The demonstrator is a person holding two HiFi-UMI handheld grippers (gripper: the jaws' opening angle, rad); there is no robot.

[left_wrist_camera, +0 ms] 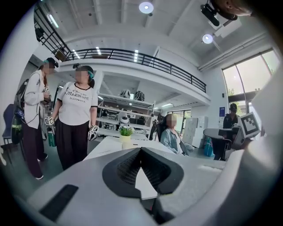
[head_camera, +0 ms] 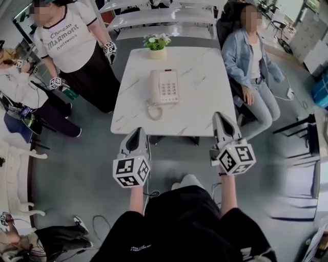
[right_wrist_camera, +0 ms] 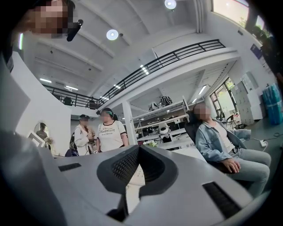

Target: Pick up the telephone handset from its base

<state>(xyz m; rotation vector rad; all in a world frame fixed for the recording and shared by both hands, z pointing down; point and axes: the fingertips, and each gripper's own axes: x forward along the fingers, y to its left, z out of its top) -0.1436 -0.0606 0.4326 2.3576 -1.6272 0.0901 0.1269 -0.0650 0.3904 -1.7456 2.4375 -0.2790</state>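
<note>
A white telephone sits in the middle of the white marble table. Its handset rests along the left side of the base, and the coiled cord loops in front. Both grippers hover short of the table's near edge, pointing toward it. My left gripper is shut with nothing in it, below and left of the phone. My right gripper is also shut and holds nothing, at the table's near right corner. The left gripper view shows the shut left gripper with the tabletop beyond; the right gripper view shows the right gripper likewise.
A small potted plant stands at the table's far edge. A person in a white T-shirt stands at the far left. A person in a denim jacket sits close to the table's right side. White shelving lies behind.
</note>
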